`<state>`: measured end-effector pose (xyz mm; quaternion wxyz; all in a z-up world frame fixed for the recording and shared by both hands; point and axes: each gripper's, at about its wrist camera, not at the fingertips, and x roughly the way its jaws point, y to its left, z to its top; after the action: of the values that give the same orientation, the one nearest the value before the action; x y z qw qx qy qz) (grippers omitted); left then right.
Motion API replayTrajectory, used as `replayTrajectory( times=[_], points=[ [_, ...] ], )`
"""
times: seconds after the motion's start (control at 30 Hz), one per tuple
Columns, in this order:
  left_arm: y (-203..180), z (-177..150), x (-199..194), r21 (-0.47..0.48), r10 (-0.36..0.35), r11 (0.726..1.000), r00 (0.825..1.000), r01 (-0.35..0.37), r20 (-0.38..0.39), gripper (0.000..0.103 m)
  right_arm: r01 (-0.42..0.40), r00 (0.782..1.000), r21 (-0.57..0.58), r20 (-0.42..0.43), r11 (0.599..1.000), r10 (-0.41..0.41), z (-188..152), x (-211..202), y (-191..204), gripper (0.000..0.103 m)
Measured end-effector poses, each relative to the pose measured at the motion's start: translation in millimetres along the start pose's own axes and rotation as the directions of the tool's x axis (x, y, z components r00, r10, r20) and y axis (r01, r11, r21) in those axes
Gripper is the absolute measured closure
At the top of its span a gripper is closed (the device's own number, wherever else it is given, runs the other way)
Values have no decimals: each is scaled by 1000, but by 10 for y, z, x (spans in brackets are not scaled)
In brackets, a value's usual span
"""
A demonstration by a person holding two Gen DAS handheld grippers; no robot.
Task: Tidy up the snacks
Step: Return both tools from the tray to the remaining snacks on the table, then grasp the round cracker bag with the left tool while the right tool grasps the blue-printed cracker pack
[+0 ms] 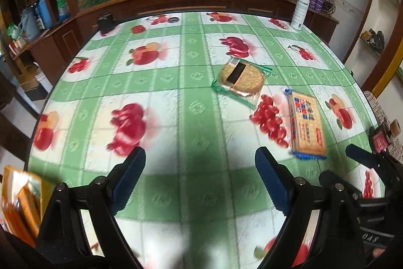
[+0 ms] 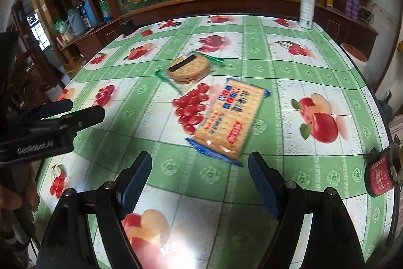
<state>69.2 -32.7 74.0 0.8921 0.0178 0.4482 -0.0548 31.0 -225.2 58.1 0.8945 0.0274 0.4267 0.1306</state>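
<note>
A long cracker packet [image 1: 306,124] with blue ends lies flat on the table; in the right wrist view it [image 2: 226,117] sits just ahead of my right gripper [image 2: 200,183], which is open and empty. A round cracker pack [image 1: 241,78] in clear wrap with green edges lies beyond it, also in the right wrist view [image 2: 189,68]. My left gripper [image 1: 200,180] is open and empty over bare tablecloth, left of both packs. An orange snack bag [image 1: 21,203] shows at the left edge of the left wrist view.
The table [image 1: 161,82] has a green and white fruit-print cloth. A white spray bottle [image 2: 307,5] stands at the far right edge. A small black box [image 1: 105,22] sits at the far left. A red tape roll [image 2: 379,174] lies at the right edge. A wooden cabinet runs behind.
</note>
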Motion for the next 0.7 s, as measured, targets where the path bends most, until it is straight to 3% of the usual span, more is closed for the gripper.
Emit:
replayTrajectory(
  times=[0.23, 0.7],
  points=[
    [-170, 271, 302, 44, -1, 999, 1000, 2, -5, 14, 54, 998, 32, -24, 998, -53, 123, 131, -123, 24],
    [-345, 778, 896, 81, -83, 993, 996, 85, -27, 14, 122, 992, 138, -44, 983, -117, 340, 350, -351, 21]
  ],
)
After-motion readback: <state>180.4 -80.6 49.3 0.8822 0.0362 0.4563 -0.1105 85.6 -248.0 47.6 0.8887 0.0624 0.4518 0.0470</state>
